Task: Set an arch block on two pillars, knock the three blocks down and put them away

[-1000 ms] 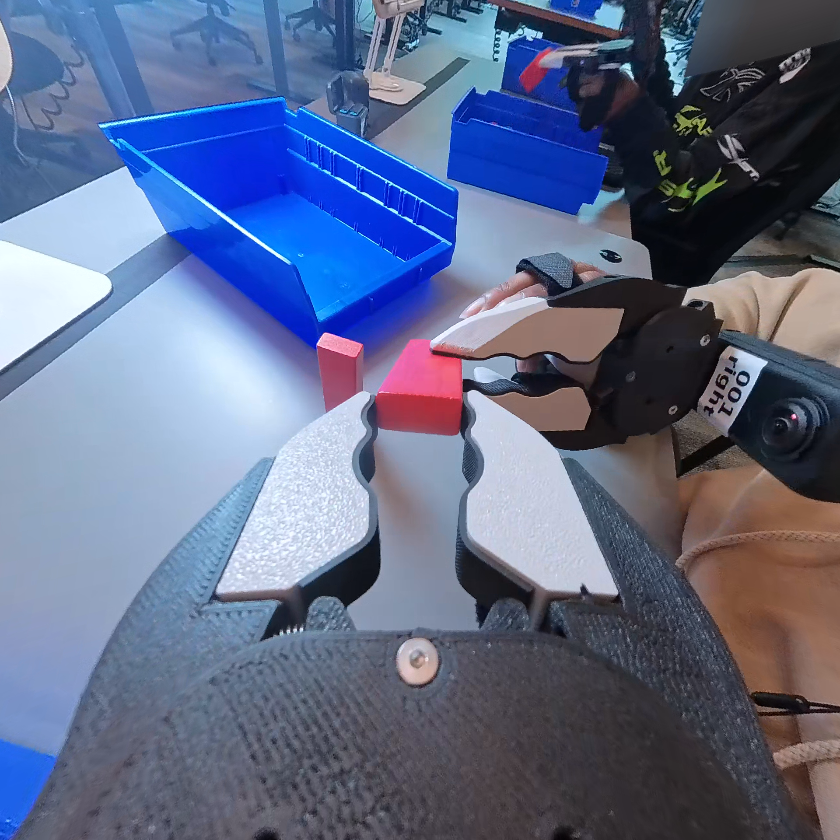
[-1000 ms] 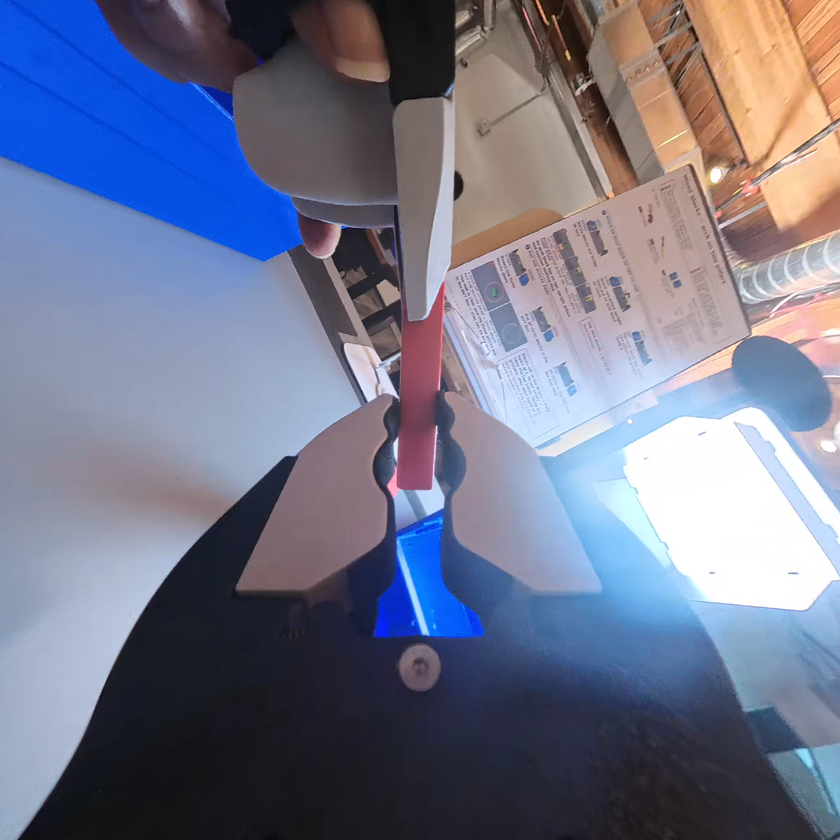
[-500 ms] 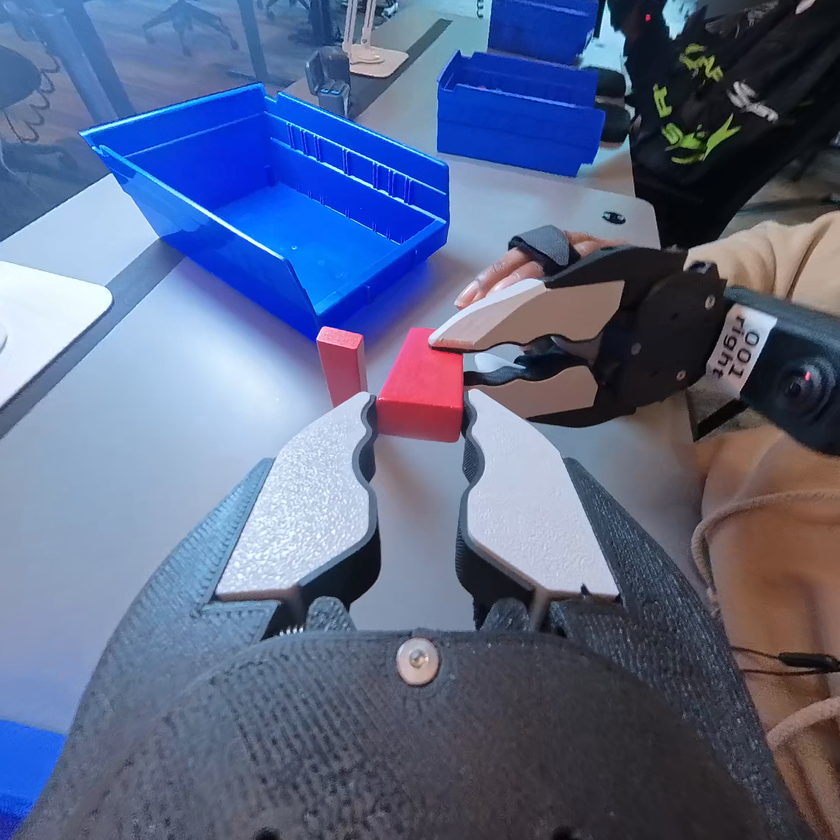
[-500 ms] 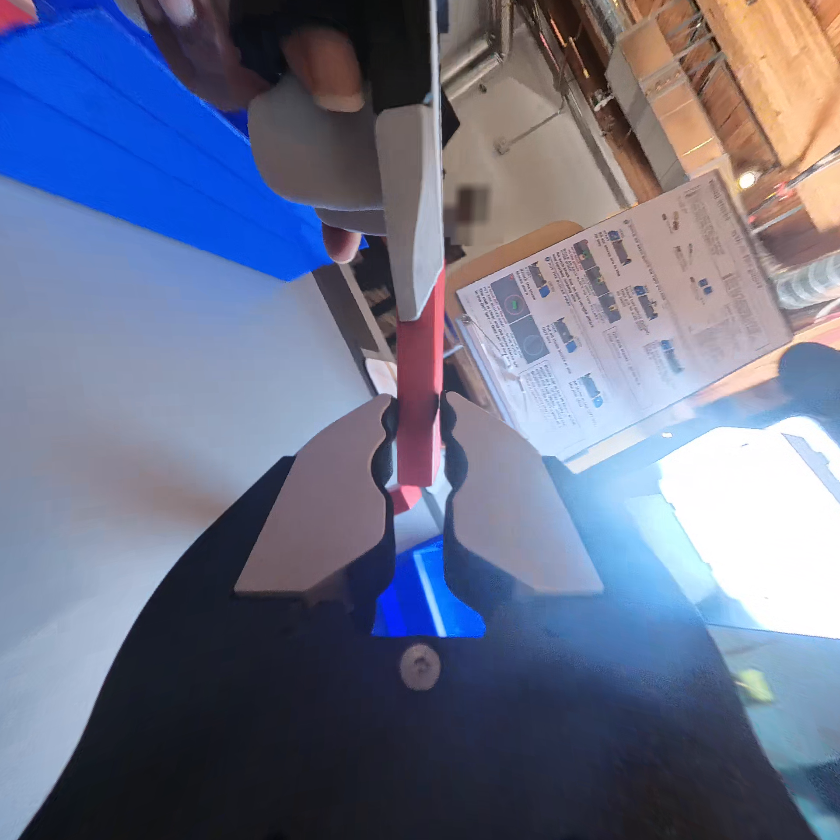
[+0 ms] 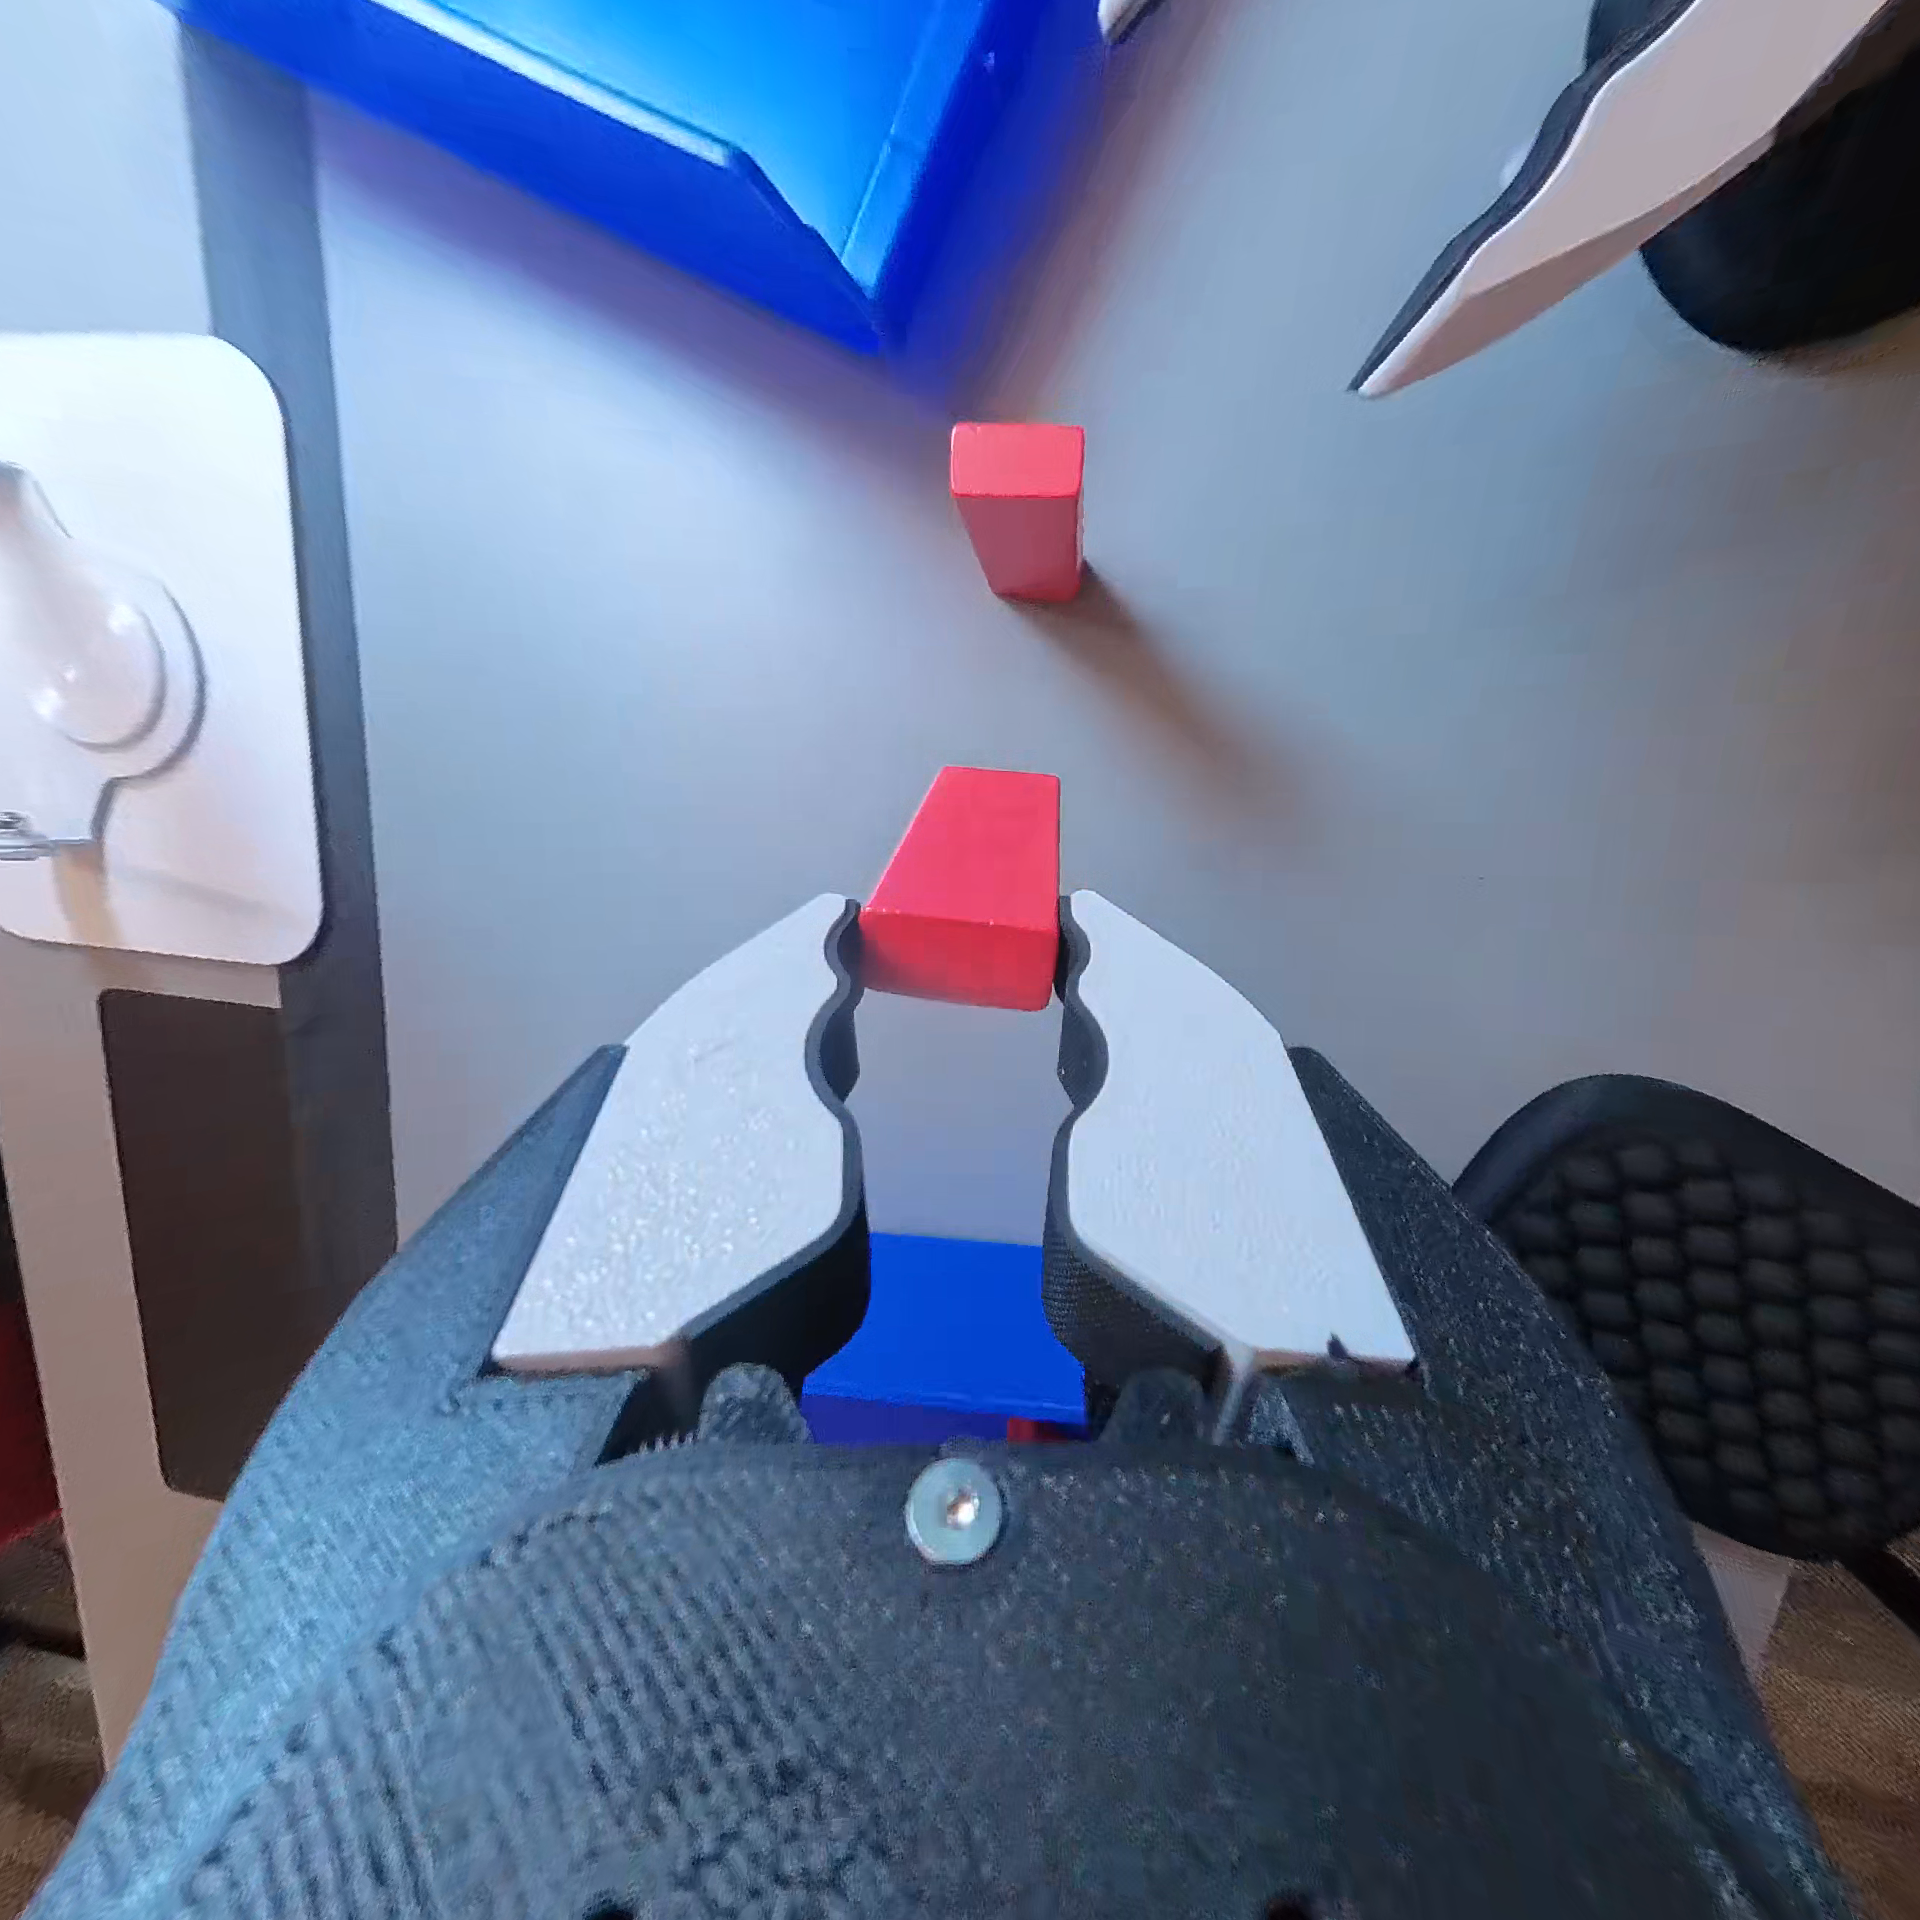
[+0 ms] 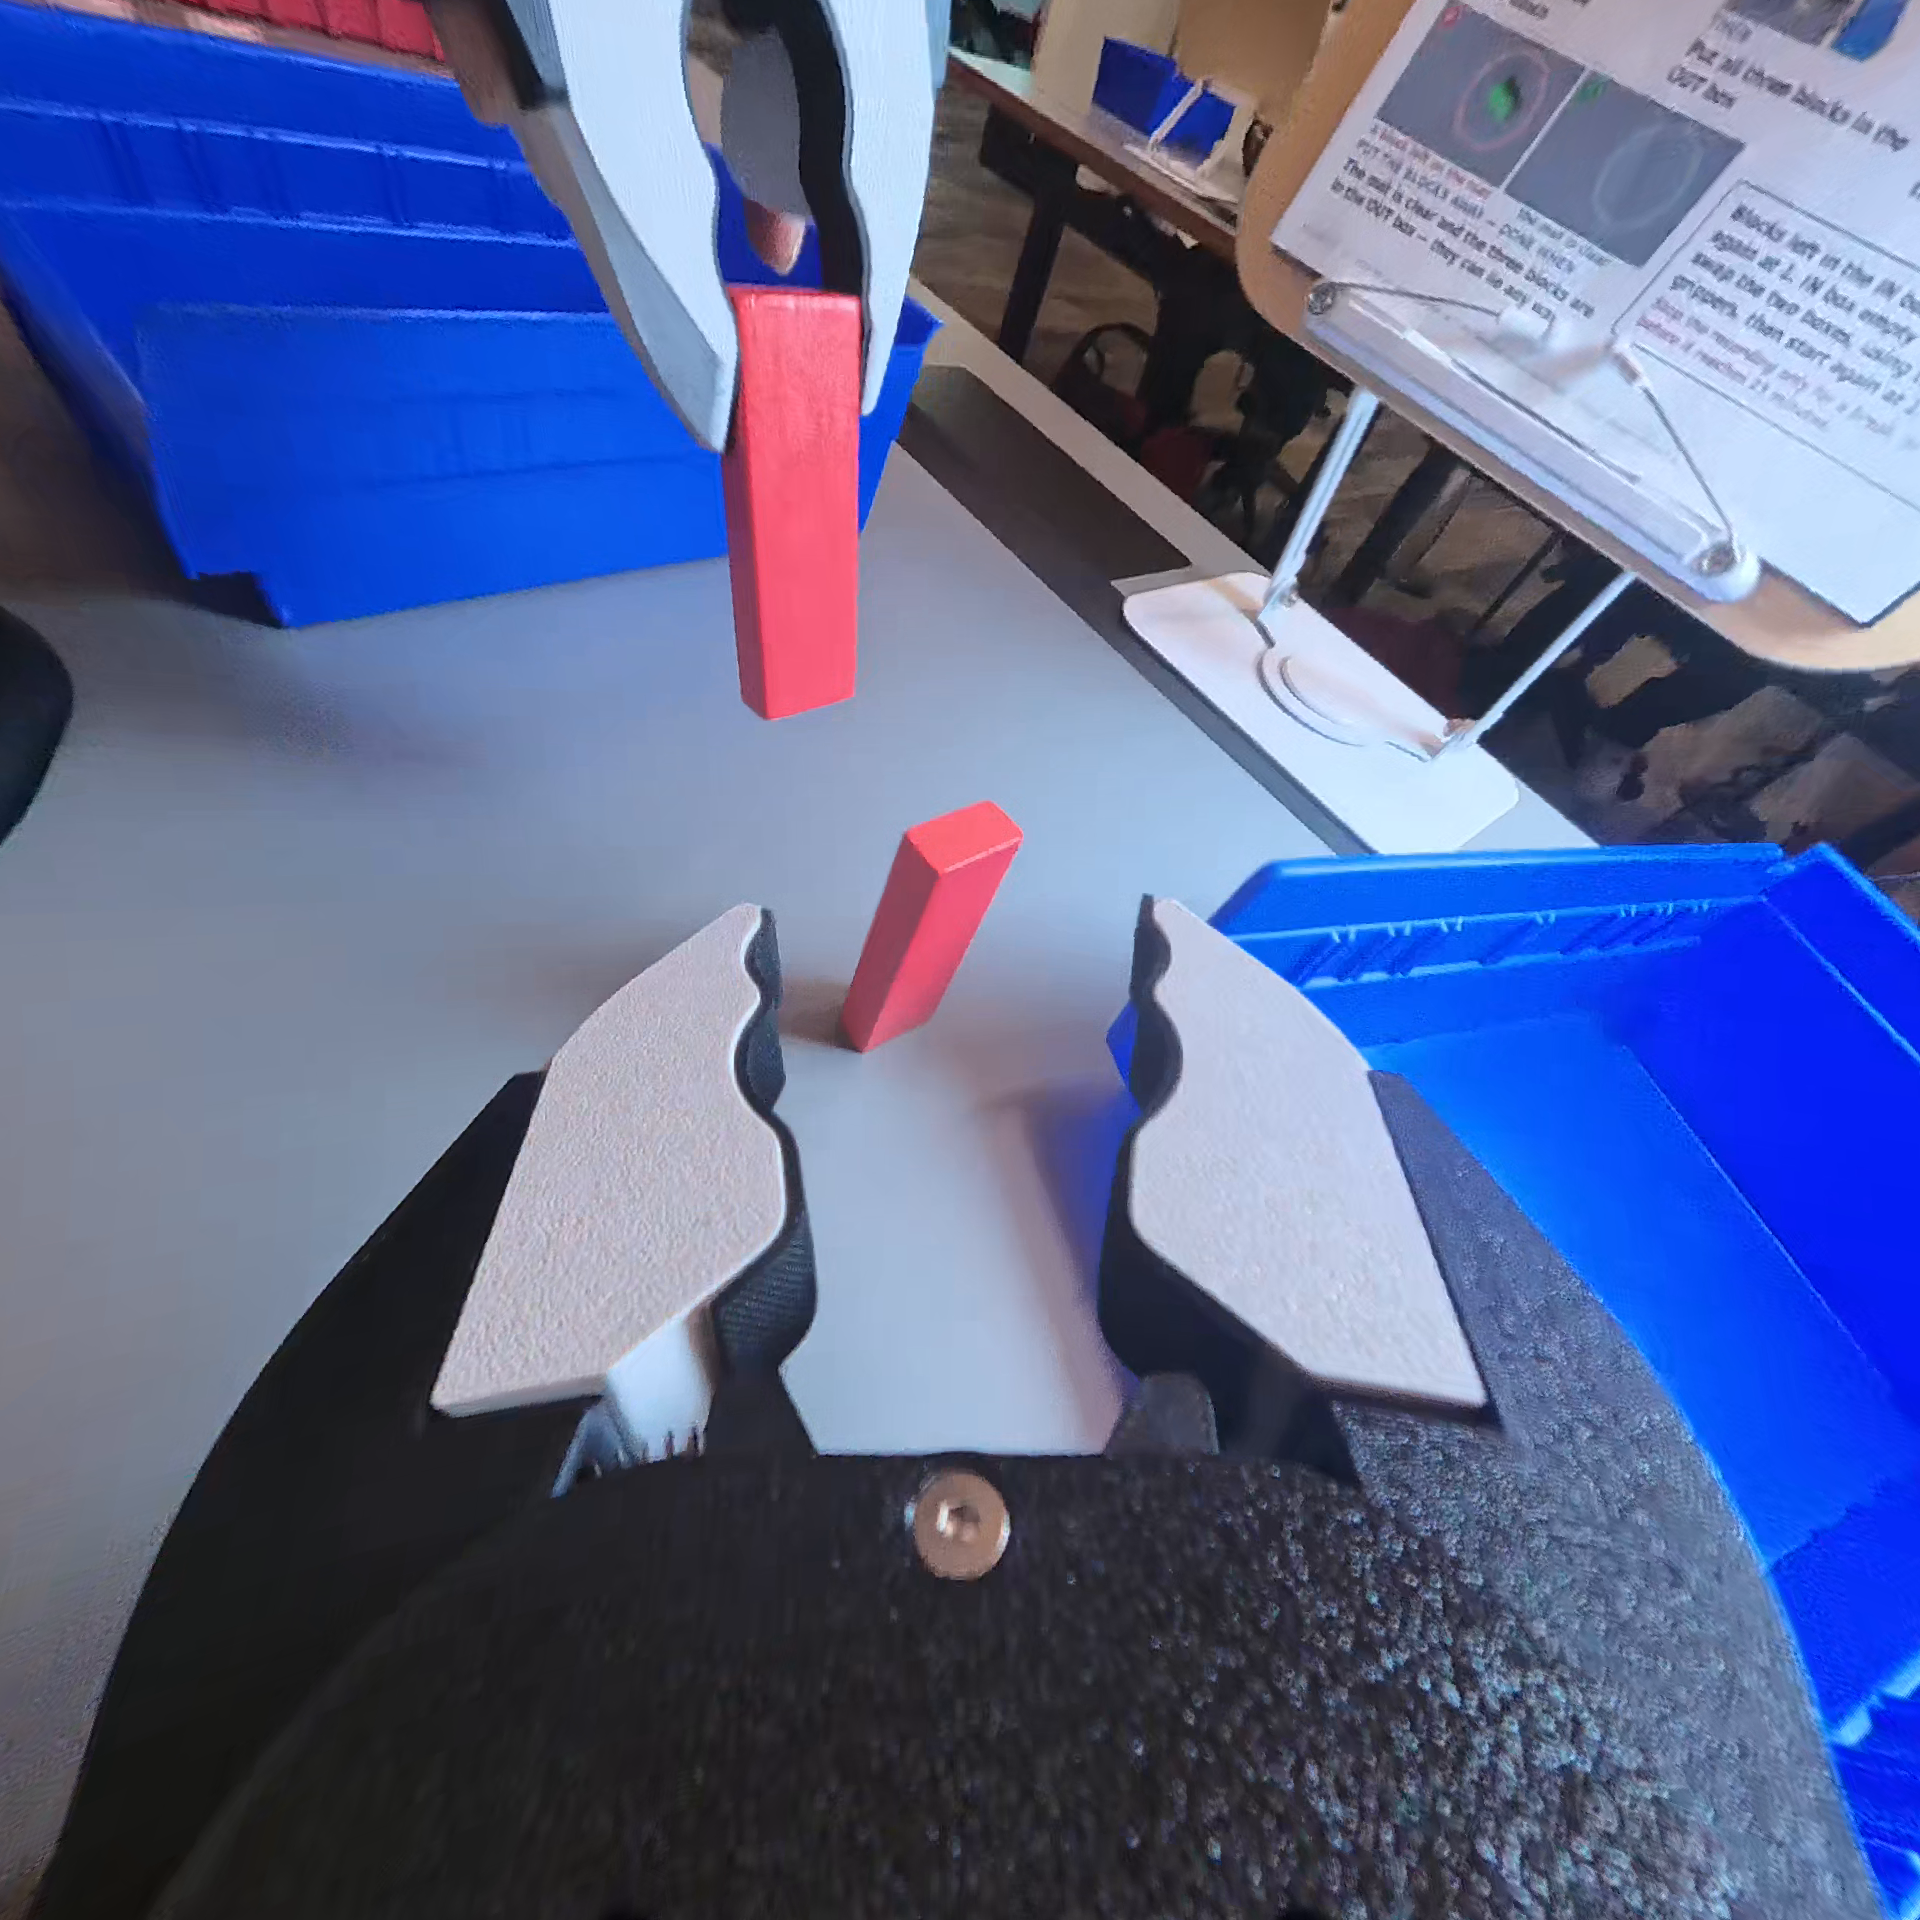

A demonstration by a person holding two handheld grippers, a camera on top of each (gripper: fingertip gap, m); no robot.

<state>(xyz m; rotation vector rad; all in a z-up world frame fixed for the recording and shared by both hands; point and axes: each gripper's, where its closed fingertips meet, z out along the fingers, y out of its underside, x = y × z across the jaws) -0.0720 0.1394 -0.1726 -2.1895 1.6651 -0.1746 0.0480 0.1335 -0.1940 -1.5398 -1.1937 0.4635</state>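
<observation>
My left gripper (image 5: 961, 935) is shut on a long red block (image 5: 966, 894) and holds it by one end. In the right wrist view that block (image 6: 795, 499) hangs upright from the left gripper (image 6: 795, 384), clear above the grey table (image 6: 312, 935). A second red block, a pillar (image 5: 1018, 509), stands upright on the table past the held one. My right gripper (image 6: 951, 935) is open and empty, low over the table, with the standing pillar (image 6: 930, 925) just beyond its fingertips. One of its fingers (image 5: 1662, 208) shows at the top right of the left wrist view.
An empty blue bin (image 6: 1558, 1039) sits right of the pillar; it also shows in the left wrist view (image 5: 727, 156). A stack of blue bins (image 6: 364, 416) stands behind. A sheet holder (image 6: 1610, 260) with a white base (image 6: 1320, 686) is at the table's far right. A black chair (image 5: 1714, 1299) is beside the table. Left tips to right tips: about 12 centimeters.
My right gripper has let go of the red block, opened and drawn back. My left gripper has lifted the block and turned it to hang upright above the table.
</observation>
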